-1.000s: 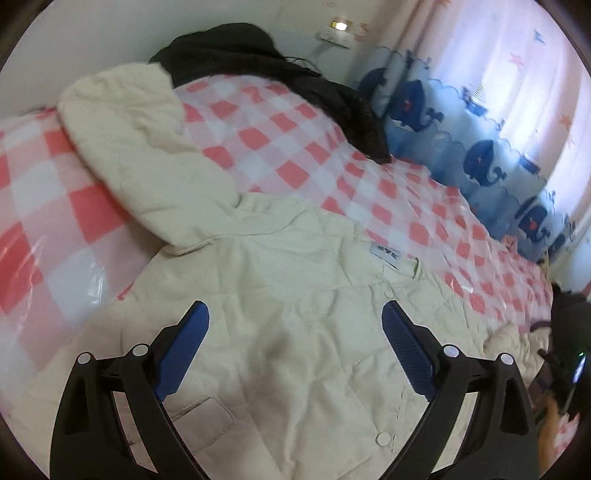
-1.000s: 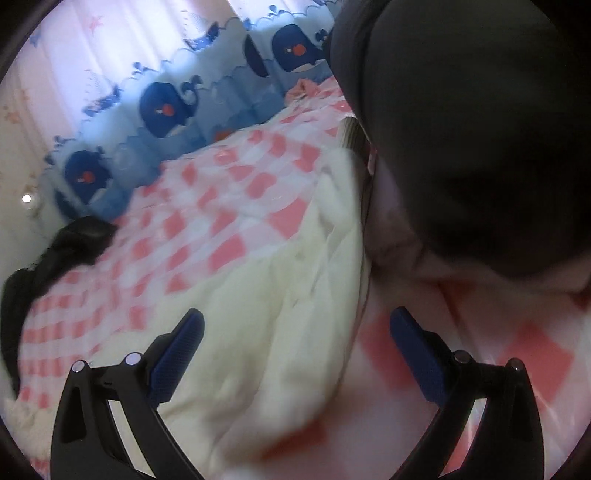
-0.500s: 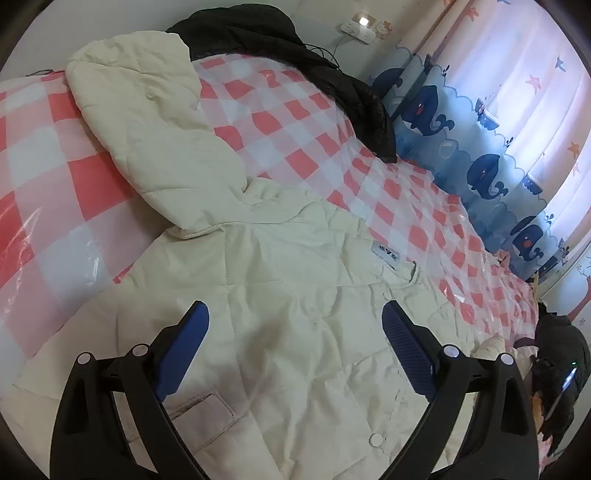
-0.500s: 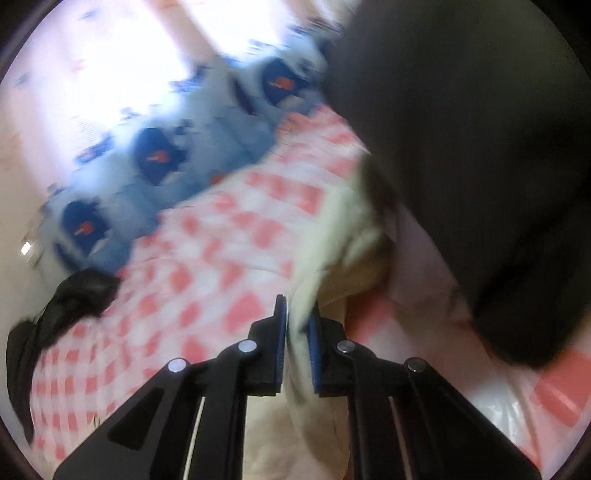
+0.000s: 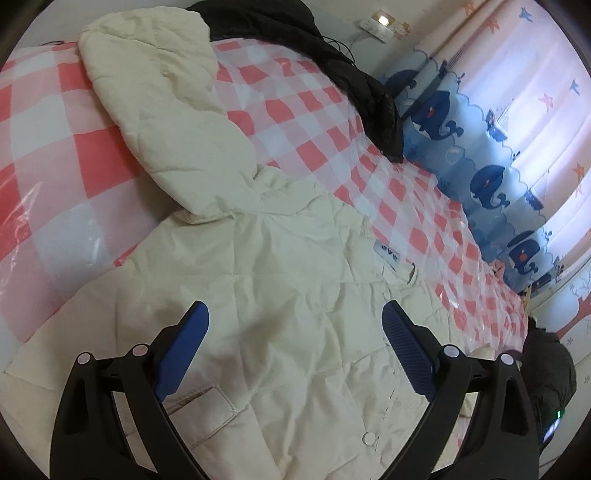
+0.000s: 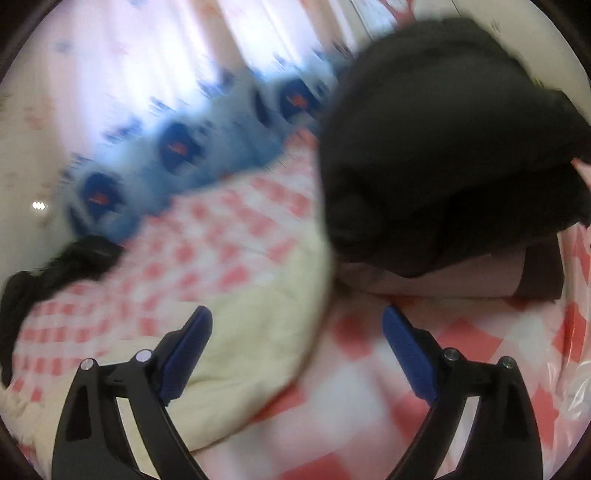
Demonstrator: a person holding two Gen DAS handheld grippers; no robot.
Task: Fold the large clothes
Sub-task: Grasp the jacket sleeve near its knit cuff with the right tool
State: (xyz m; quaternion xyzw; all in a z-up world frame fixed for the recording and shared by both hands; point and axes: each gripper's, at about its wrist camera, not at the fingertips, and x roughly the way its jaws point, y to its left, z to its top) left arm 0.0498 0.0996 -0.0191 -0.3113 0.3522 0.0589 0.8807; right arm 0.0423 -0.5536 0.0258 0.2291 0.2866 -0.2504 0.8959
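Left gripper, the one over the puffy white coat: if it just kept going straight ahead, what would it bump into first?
Most likely the cream coat itself. The left gripper is open and points at the coat's wrinkled front panel, with nothing between them. How far off the fabric is can't be judged from this view.

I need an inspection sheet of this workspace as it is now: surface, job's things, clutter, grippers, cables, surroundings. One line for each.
Surface: bed with pink-and-white check cover under clear plastic.
Job's things: cream jacket spread flat, front up, hood laid out beyond the collar; its edge shows in the right view.
Clutter: black garment at the far edge; dark bundle near the right gripper.
Grippers: left gripper open above the jacket; right gripper open over the jacket's edge, view blurred.
Cables: thin wire on the wall below the socket.
Surroundings: whale curtain, lit window behind.
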